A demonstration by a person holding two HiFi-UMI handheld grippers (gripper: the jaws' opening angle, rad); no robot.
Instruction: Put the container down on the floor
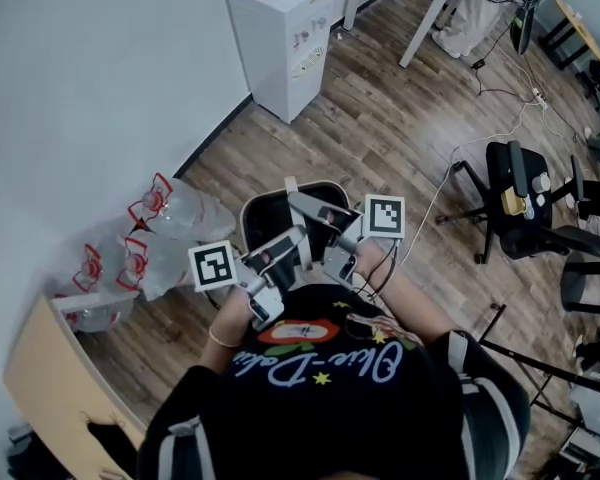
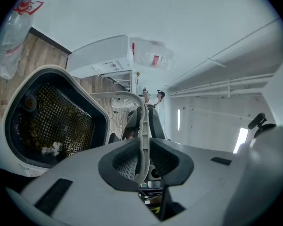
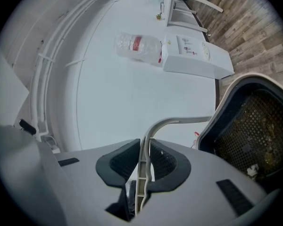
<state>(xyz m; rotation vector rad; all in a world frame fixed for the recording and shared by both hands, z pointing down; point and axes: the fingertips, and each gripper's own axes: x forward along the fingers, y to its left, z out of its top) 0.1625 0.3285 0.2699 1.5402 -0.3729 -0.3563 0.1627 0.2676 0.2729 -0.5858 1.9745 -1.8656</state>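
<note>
Wood floor (image 1: 400, 118); left tool (image 2: 142, 160), right tool (image 3: 143, 163) clamp container (image 2: 61, 112).

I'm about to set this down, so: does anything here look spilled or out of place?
Nothing spilled. Empty bottles lie heaped on the floor by the wall. The container, held up by its handle in the left hand-held gripper and right hand-held gripper, has scraps in its mesh basket.
</note>
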